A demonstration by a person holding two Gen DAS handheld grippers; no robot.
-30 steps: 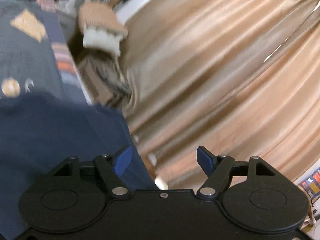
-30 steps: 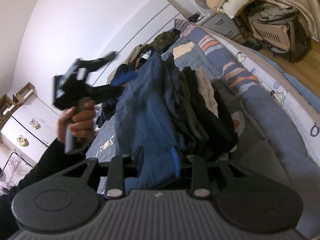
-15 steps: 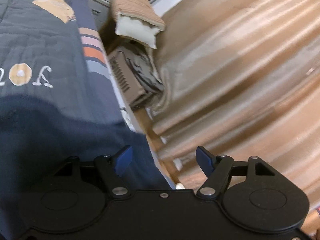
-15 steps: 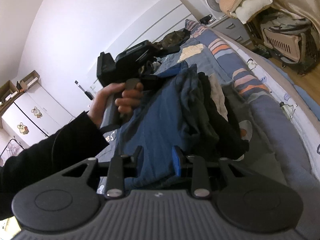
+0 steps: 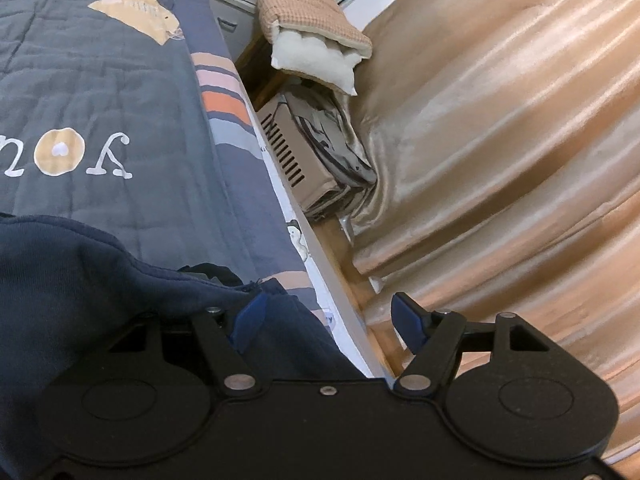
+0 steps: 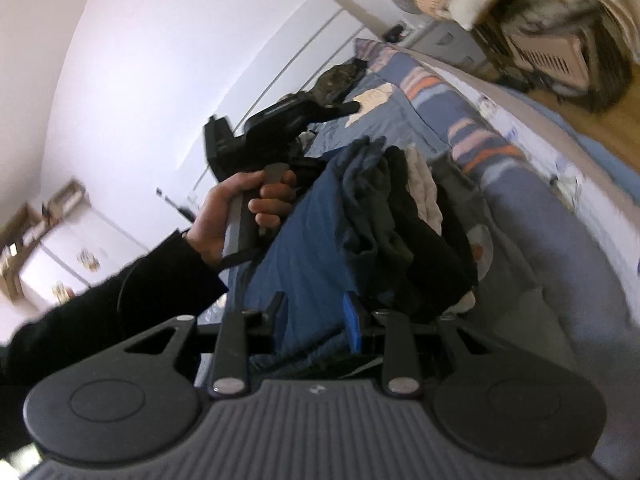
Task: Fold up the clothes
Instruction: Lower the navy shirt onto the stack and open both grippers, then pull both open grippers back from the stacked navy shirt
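Curtains fill the right of the left wrist view; a quilted bed [image 5: 120,128] fills the upper left. One navy garment [image 5: 72,304] lies at lower left, beside the left gripper [image 5: 326,320], whose jaws stand released, likely reaching for an edge.

Right wrist view: the right gripper [image 6: 314,316] grasps one blue garment [image 6: 304,240], lifted off the bed at centre; about four darker clothes [image 6: 404,224] bunch beside it. One hand [image 6: 236,212] holds the other tool.

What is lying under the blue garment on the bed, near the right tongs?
Beside and partly under the blue garment a pile of clothes shows: dark grey, black and cream pieces, on the quilt. What lies directly beneath the blue cloth is covered and cannot be seen.
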